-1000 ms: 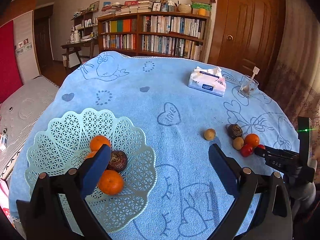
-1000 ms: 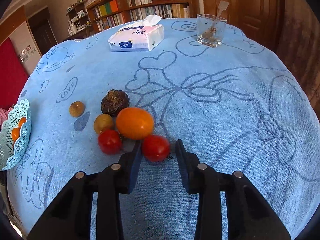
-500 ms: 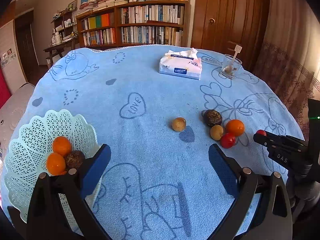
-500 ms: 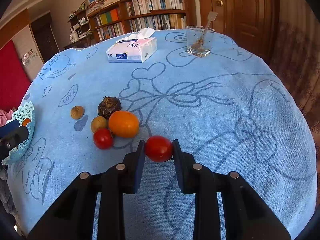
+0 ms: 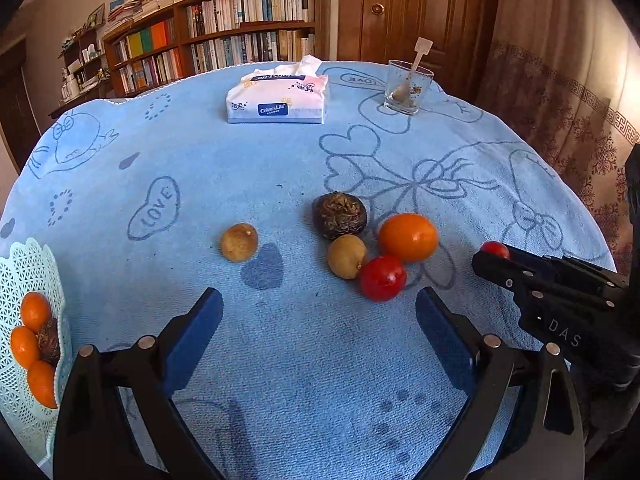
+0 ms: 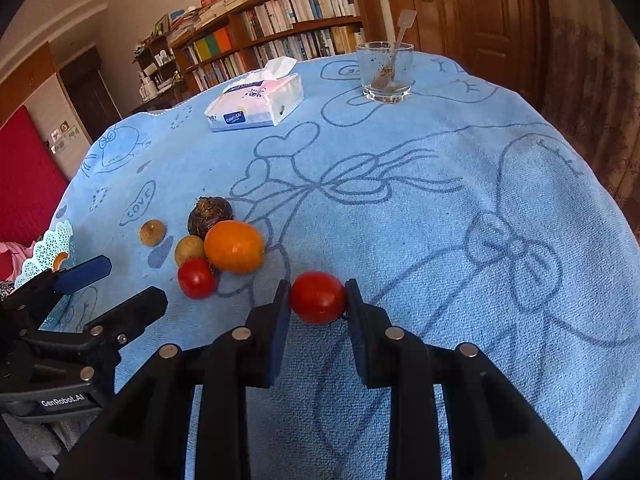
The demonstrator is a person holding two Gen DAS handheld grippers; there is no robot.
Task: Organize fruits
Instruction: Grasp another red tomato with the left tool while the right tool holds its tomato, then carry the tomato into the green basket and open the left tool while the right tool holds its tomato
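Observation:
My right gripper [image 6: 317, 300] is shut on a red tomato [image 6: 317, 298], held just above the blue cloth; the same tomato [image 5: 495, 249] peeks over that gripper in the left wrist view. On the cloth lie an orange [image 5: 408, 237], a second red tomato [image 5: 382, 278], a yellow-brown fruit [image 5: 346, 256], a dark rough fruit [image 5: 339, 215] and a lone brown fruit [image 5: 239, 242]. My left gripper [image 5: 318, 336] is open and empty, just short of this cluster. The mint lattice basket [image 5: 24, 264] at far left holds three oranges and a dark fruit.
A tissue pack [image 5: 278, 96] and a glass with a spoon [image 5: 408, 86] stand at the table's far side. The table's rounded edge drops off on the right toward a curtain [image 5: 568, 92]. A bookshelf [image 5: 224, 28] and a wooden door [image 5: 416, 8] are behind.
My right gripper closed on the tomato and lifted it off the cloth. My left gripper swung right, away from the basket, toward the fruit cluster.

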